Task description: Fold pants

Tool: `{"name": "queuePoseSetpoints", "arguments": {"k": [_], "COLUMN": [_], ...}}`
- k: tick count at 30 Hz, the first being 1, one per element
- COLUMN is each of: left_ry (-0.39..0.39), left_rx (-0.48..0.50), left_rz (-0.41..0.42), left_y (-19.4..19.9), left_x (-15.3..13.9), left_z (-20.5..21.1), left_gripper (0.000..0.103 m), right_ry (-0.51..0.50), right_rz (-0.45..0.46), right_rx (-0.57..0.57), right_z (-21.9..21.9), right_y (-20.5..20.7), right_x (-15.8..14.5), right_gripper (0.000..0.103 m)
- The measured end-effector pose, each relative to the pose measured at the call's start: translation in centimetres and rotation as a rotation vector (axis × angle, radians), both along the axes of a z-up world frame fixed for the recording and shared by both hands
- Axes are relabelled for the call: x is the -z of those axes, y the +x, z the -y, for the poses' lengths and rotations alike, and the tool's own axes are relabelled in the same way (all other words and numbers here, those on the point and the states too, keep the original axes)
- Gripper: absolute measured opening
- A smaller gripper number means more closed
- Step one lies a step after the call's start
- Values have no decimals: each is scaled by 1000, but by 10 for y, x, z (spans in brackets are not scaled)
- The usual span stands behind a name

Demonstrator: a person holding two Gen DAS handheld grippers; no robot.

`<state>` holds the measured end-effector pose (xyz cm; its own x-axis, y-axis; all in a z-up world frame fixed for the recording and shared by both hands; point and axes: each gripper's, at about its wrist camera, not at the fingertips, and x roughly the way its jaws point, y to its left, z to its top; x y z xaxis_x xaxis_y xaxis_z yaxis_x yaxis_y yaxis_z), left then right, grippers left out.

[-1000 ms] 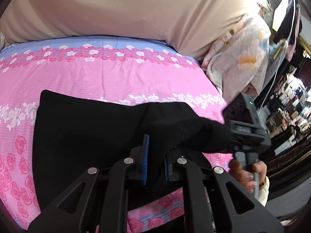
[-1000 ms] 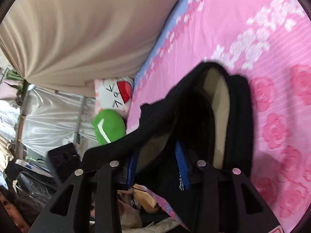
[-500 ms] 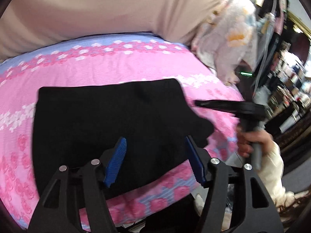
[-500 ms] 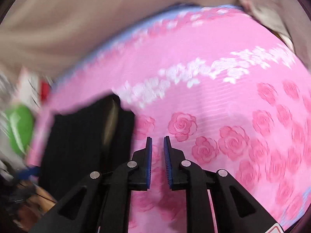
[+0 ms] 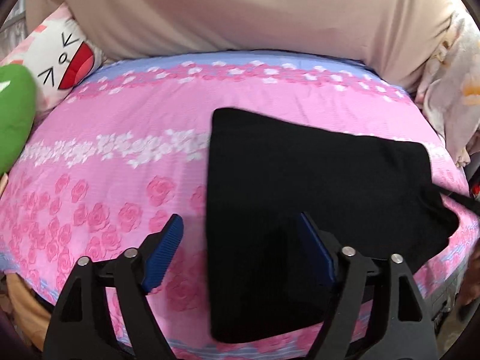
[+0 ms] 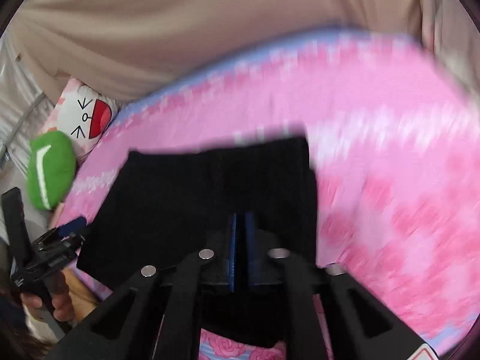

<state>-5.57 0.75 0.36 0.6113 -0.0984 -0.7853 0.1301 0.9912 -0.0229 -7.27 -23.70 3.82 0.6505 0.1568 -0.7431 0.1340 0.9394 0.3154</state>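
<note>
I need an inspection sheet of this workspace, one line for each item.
Surface: pink rose bedsheet, blue edge band.
Job's things: black pants lying folded flat on the sheet.
Clutter: green plush and cartoon face pillow at the sheet's far left; floral cloth at right.
Grippers: left gripper open, holding nothing; right gripper shut, over the pants, grip unclear.
Cables: nothing seen.
Surroundings: beige fabric behind the bed.

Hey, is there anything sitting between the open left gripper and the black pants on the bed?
Nothing visible. The left gripper is open just above the pink bedsheet, and the folded black pants begin right between its fingers. The green plush lies far off at the bed's edge.
</note>
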Motion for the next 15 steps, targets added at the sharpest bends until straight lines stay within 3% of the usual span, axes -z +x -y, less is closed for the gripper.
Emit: {"name": "queuePoseSetpoints", "arguments": {"k": [3,5,6,7,8,10,12,15], "left_ry": [-18,-28,-21,-16,-16,-7,-28,-43], "left_rx": [-13,-9,-10,-9,-2,-10,-13,-28], "left_rz": [-19,-23,-19,-15,-12,-1,1,16], "left_y": [2,3,1,0,-2,-6,-7,-10], "left_x": [9,13,13,13,13,11,9,2], "left_z": [-7,-7,-8,-10,-13,-19,-28,-36], "left_gripper": [78,80,84,87,87,88,88,87], "right_ry": [-60,-141,-200,-202,-129,-86,-99,-58], "right_rz": [34,-26,-98,-149,-133,-113,-20,-10], "right_rx": [-101,-101,-41,7,70,102,-16,-261], "right_z": [-30,-30,-18,-7,8,2,-33,-94], "right_y": [16,44,59,73,74,74,84,113], "right_x": [-16,5,25,41,40,20,-13,-24], "right_gripper": [28,30,21,19,19,25,26,26]}}
